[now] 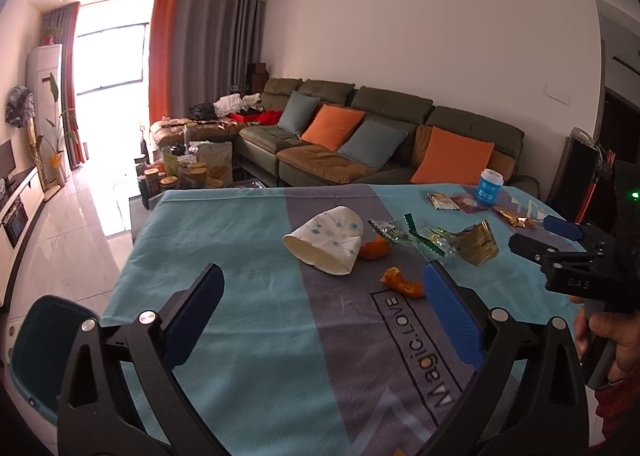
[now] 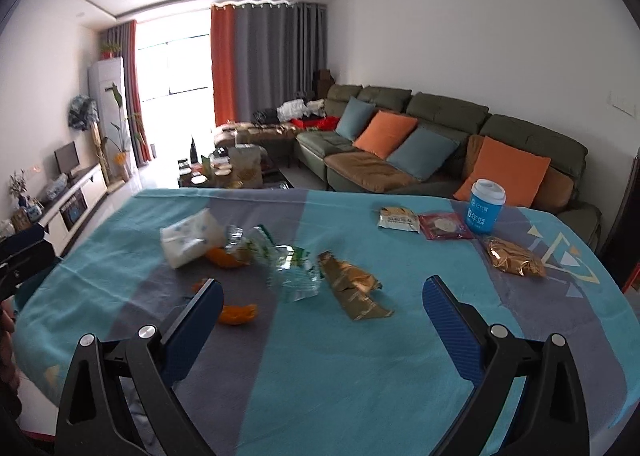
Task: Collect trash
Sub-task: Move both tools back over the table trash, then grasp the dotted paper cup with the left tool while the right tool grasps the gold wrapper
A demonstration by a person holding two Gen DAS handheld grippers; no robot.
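Trash lies on a table under a blue-grey cloth (image 1: 224, 223). A crushed white paper cup (image 1: 324, 242) (image 2: 188, 240) rests on its side, with orange peel (image 1: 402, 282) (image 2: 238, 314) beside it. To their right lie a clear green-edged wrapper (image 1: 412, 238) (image 2: 288, 264) and a torn gold wrapper (image 1: 478, 242) (image 2: 352, 284). My left gripper (image 1: 320, 274) is open just short of the cup and holds nothing. My right gripper (image 2: 322, 286) (image 1: 540, 236) hovers open and empty near the gold wrapper.
An upright blue lidded cup (image 2: 484, 211), a pale snack packet (image 2: 398, 219), a red packet (image 2: 444, 225) and a gold packet (image 2: 512, 262) sit at the far right. A teal bin (image 1: 44, 344) stands below the table's left edge. A sofa lies beyond.
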